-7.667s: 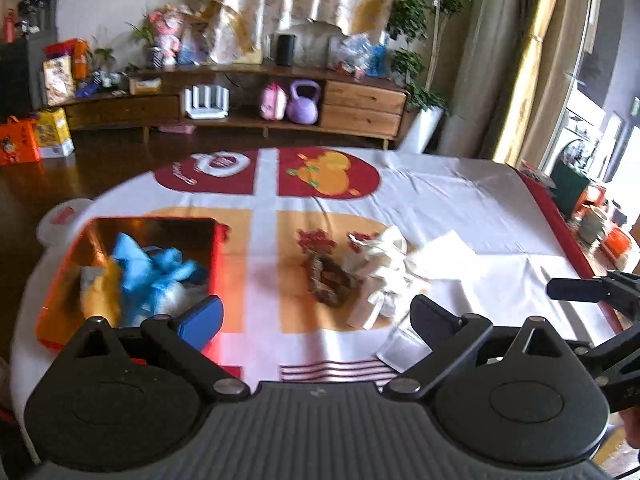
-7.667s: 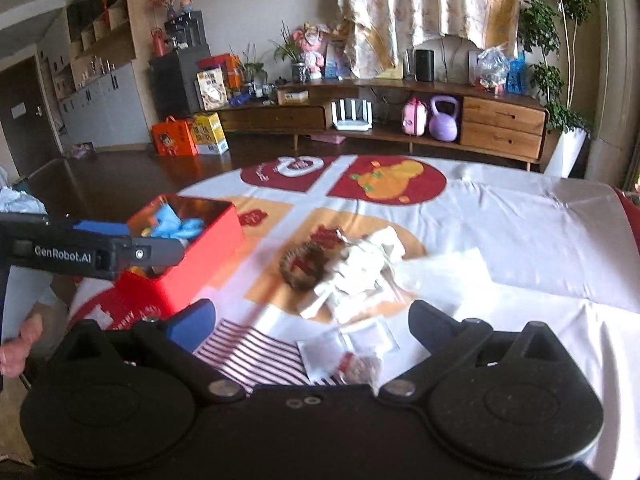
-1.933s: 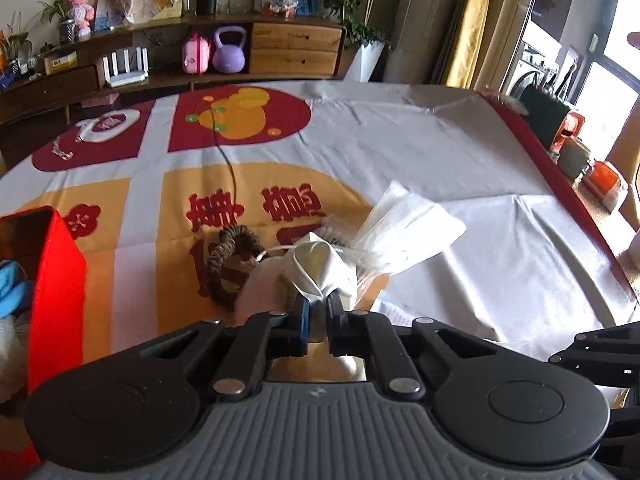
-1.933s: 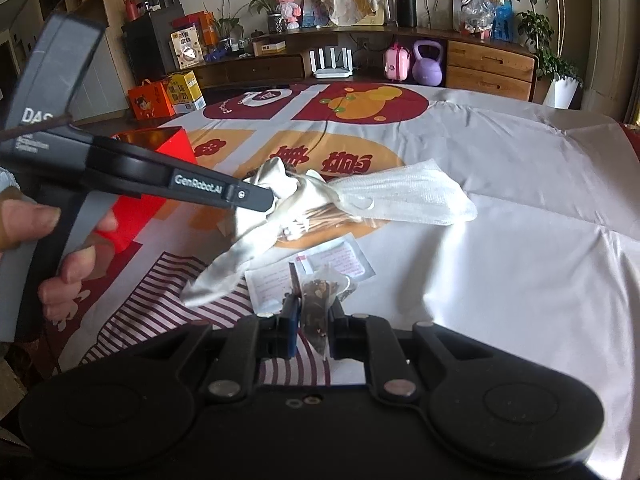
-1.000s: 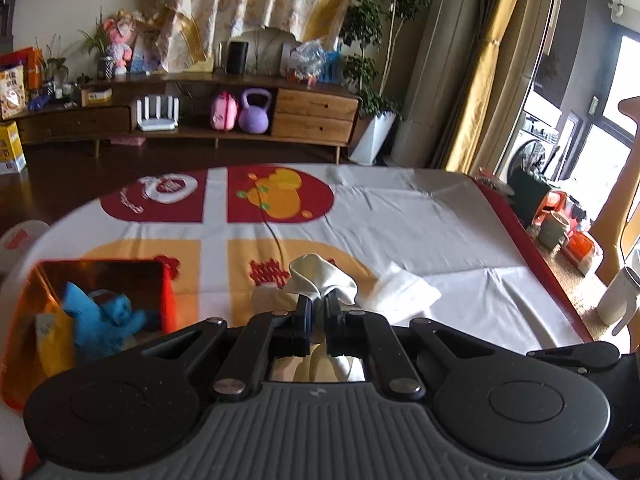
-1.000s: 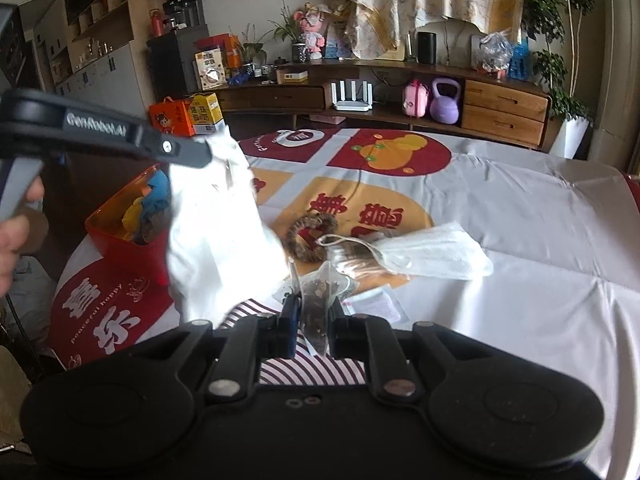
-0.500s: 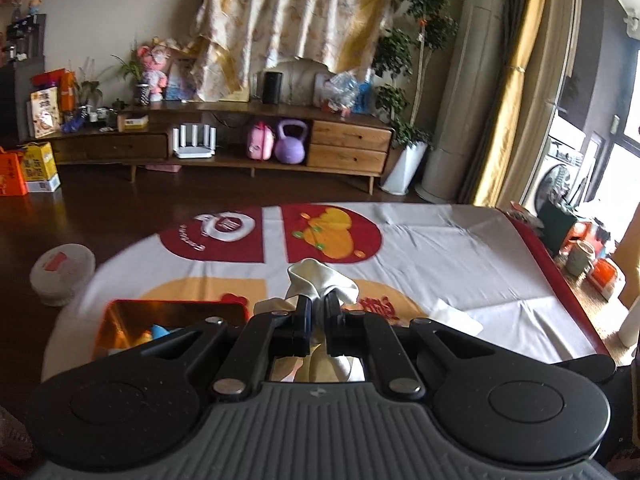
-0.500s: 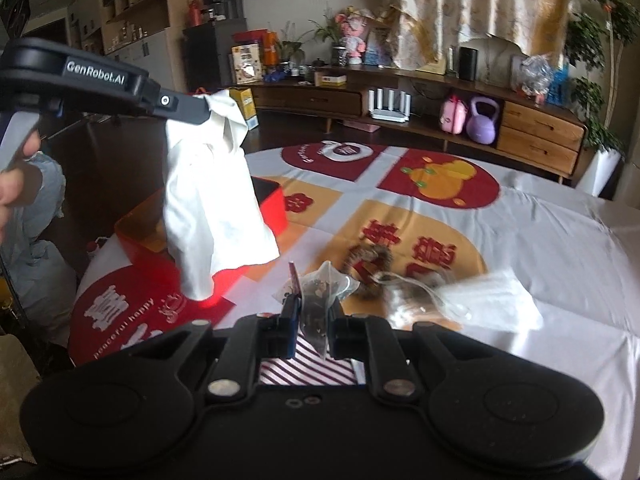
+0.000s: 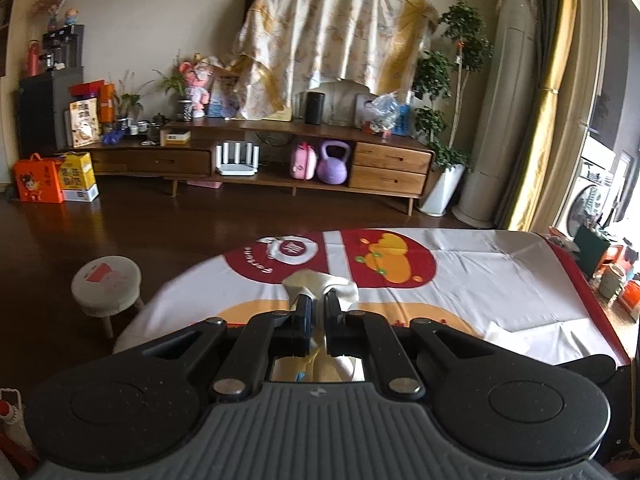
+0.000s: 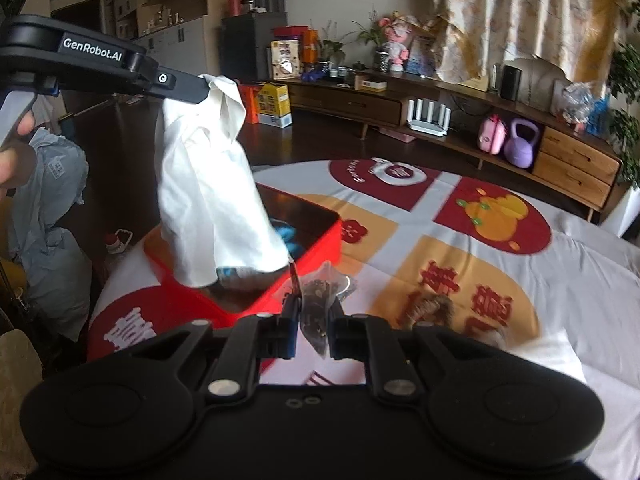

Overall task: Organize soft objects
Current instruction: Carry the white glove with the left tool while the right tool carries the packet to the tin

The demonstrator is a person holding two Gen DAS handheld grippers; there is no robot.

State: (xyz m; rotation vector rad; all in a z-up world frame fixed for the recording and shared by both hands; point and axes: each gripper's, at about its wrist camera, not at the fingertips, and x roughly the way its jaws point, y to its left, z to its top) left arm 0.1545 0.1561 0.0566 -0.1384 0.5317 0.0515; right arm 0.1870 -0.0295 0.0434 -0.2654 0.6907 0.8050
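My left gripper [image 9: 316, 305] is shut on a white cloth [image 9: 320, 282], bunched between its fingers. From the right wrist view the left gripper [image 10: 196, 88] is high at the left, and the white cloth [image 10: 208, 192] hangs down from it over the open red box [image 10: 320, 246]. Blue soft things [image 10: 286, 234] lie inside the box. My right gripper [image 10: 314, 314] is shut on a clear sachet of brown bits [image 10: 316, 300], held just right of the box's near corner. A brown ring-shaped thing [image 10: 430, 312] lies on the tablecloth, blurred.
The table wears a white cloth with red and orange prints [image 9: 460, 280]. A small round stool [image 9: 106, 284] stands on the dark floor to its left. A long wooden cabinet [image 9: 260, 160] lines the far wall. A person's hand [image 10: 12, 148] holds the left gripper.
Both grippers have swung left and risen a little. The white cloth now hangs over the red box, and the sachet has come close to the box's corner.
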